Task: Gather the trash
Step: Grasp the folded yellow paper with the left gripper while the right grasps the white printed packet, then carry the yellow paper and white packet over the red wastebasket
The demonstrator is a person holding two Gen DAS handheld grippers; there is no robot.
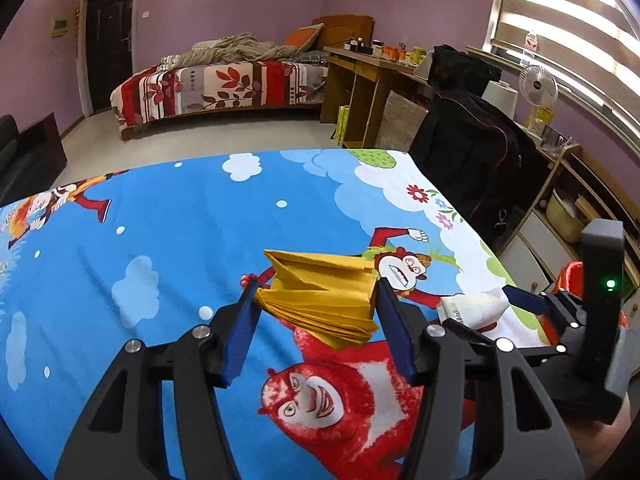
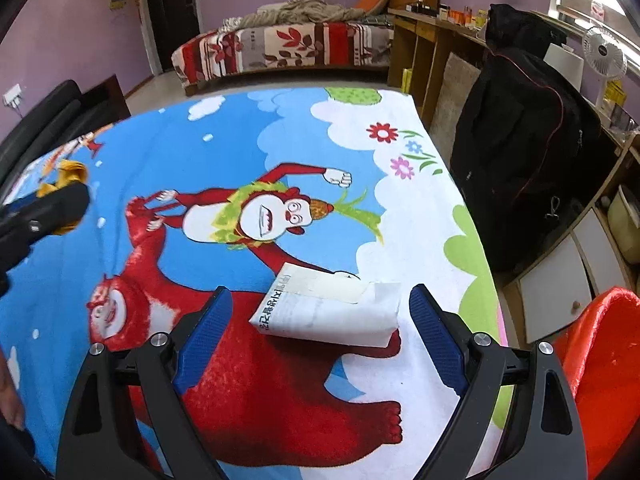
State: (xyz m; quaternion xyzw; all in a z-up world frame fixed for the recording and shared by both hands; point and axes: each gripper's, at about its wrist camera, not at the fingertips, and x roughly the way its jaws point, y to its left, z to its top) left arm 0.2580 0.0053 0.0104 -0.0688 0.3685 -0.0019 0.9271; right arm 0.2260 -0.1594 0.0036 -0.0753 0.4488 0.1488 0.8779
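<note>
A crumpled yellow paper (image 1: 320, 296) lies on the cartoon blanket (image 1: 160, 240). My left gripper (image 1: 316, 294) is shut on it, both blue pads touching its sides. A white folded paper with print (image 2: 328, 308) lies on the blanket near the right edge. My right gripper (image 2: 320, 304) is open around it, pads apart on either side, not touching. The white paper (image 1: 472, 306) and the right gripper (image 1: 520, 300) also show in the left wrist view. The yellow paper (image 2: 68, 178) and the left gripper's body show at the left of the right wrist view.
A red bag-lined bin (image 2: 600, 380) stands beside the blanket's right edge. A black bag on a chair (image 2: 528, 128), wooden desks (image 1: 360, 76) and white cabinets (image 2: 560, 280) line the right. A bed (image 1: 216, 84) is at the back.
</note>
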